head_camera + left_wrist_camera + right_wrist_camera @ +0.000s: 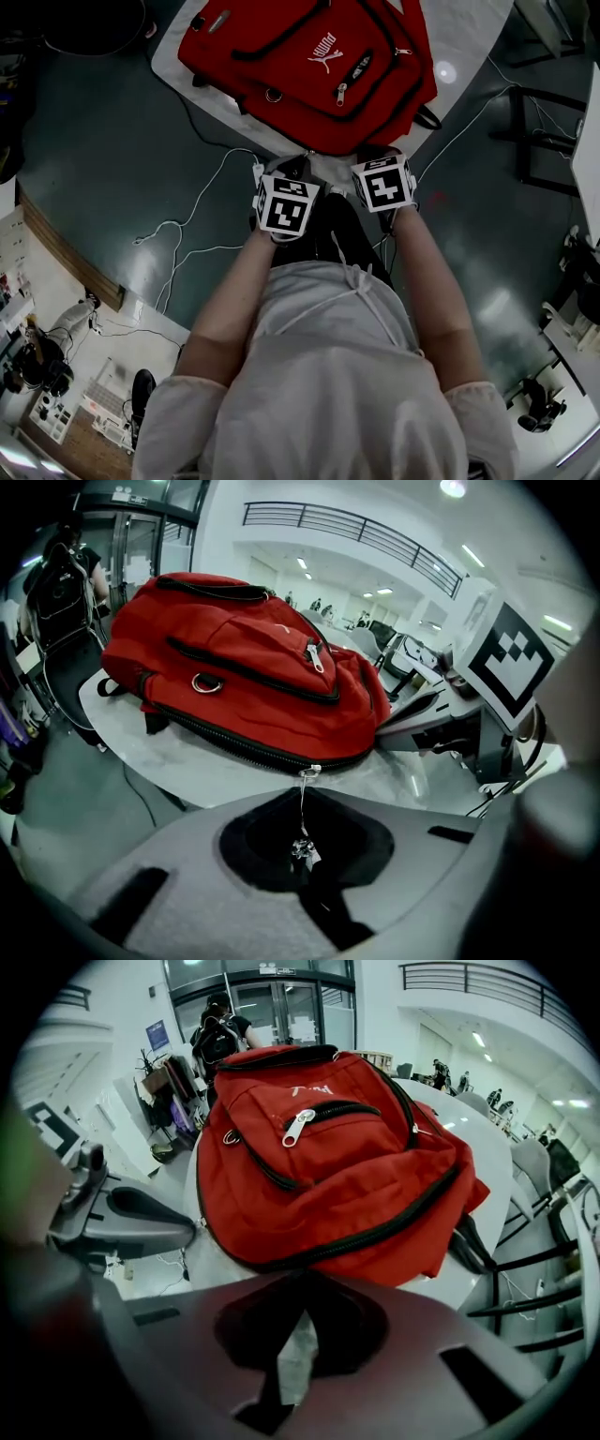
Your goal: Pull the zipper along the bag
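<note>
Red bag (309,66) is laid on the white table (469,37), its zipped rim close to the near edge. The left gripper (296,167) is clamped on the zipper pull (302,850). Just beside it, the right gripper (375,157) is pinched on the bag's rim, with open floor (94,141) seen either side.

Large open-plan office or lab hall: a mezzanine railing (347,527) under ceiling strip lights (473,555), glass entrance doors (281,1002), office chairs (542,1164), a round white tabletop (178,766), and cables (192,214) trailing across a glossy grey floor (103,141).
</note>
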`<state>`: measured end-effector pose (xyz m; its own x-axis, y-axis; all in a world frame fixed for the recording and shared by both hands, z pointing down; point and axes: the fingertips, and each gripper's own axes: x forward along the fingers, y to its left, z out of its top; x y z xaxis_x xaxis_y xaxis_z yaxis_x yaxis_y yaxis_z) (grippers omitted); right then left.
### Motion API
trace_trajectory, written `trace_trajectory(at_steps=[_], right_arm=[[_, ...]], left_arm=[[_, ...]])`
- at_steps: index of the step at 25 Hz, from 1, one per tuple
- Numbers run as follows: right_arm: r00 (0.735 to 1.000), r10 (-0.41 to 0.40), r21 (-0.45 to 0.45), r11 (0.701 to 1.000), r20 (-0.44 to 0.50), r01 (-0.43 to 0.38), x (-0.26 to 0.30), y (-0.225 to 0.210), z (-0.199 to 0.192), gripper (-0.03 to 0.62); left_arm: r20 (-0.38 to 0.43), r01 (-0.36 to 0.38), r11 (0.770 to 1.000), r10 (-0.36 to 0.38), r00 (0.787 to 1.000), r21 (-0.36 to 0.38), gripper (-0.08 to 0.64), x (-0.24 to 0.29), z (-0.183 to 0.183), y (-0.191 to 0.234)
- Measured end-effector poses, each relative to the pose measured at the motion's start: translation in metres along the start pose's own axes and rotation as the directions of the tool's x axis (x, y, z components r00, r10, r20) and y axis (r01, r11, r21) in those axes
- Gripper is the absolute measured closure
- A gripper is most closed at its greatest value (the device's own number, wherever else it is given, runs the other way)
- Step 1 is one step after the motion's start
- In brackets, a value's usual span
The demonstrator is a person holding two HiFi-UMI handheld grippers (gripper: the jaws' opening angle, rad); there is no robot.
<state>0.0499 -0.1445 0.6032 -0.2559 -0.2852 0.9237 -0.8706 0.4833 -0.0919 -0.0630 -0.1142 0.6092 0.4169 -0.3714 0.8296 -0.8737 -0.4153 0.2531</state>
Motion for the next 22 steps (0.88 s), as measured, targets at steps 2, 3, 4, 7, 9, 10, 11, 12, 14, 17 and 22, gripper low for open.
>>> trace_trajectory(at_steps=[2,3,4,7,9,10,11,12,14,17,22], right_arm=[[1.000,-0.022,-0.009,1.000,0.000,0.022,0.000,0.000,0.000,0.565],[0.999,-0.037,-0.024,0.999,0.001,0.037,-0.001,0.000,0.001,0.565],[0.998,-0.055,-0.044,0.998,0.000,0.055,-0.001,-0.001,0.002,0.565],[0.995,-0.099,-0.090,0.991,-0.009,0.098,-0.002,-0.001,0.004,0.565],[0.993,-0.115,-0.086,0.990,-0.019,0.113,-0.002,-0.002,0.003,0.566],[0.992,-0.120,-0.081,0.990,-0.022,0.118,-0.002,-0.002,0.003,0.565],[0.992,-0.126,-0.074,0.990,-0.025,0.124,-0.003,-0.002,0.003,0.566],[0.991,-0.132,-0.069,0.989,-0.026,0.130,-0.003,-0.002,0.003,0.566],[0.989,-0.145,-0.062,0.988,-0.027,0.144,-0.002,-0.002,0.003,0.565],[0.987,-0.159,-0.056,0.986,-0.024,0.157,-0.002,-0.002,0.003,0.566],[0.985,-0.172,-0.026,0.985,-0.028,0.171,-0.002,-0.004,0.002,0.566]], left_arm=[[0.003,0.003,1.000,-0.003,1.000,0.001,0.534,-0.002,0.001,0.005],[0.005,0.005,1.000,-0.005,1.000,0.005,0.535,-0.003,0.001,0.008],[0.007,0.005,1.000,-0.005,1.000,0.010,0.535,-0.004,0.002,0.011],[0.011,0.005,1.000,-0.005,1.000,0.021,0.535,-0.007,0.004,0.020],[0.013,0.005,1.000,-0.005,1.000,0.024,0.535,-0.009,0.005,0.028],[0.015,0.003,1.000,-0.003,1.000,0.026,0.535,-0.010,0.006,0.032],[0.016,0.000,1.000,0.000,1.000,0.030,0.535,-0.011,0.006,0.036],[0.017,-0.003,0.999,0.003,1.000,0.036,0.535,-0.012,0.007,0.040],[0.020,-0.008,0.999,0.007,1.000,0.046,0.535,-0.014,0.008,0.048],[0.025,-0.021,0.998,0.019,0.999,0.059,0.535,-0.016,0.010,0.060],[0.038,-0.032,0.997,0.029,0.999,0.067,0.535,-0.020,0.017,0.079]])
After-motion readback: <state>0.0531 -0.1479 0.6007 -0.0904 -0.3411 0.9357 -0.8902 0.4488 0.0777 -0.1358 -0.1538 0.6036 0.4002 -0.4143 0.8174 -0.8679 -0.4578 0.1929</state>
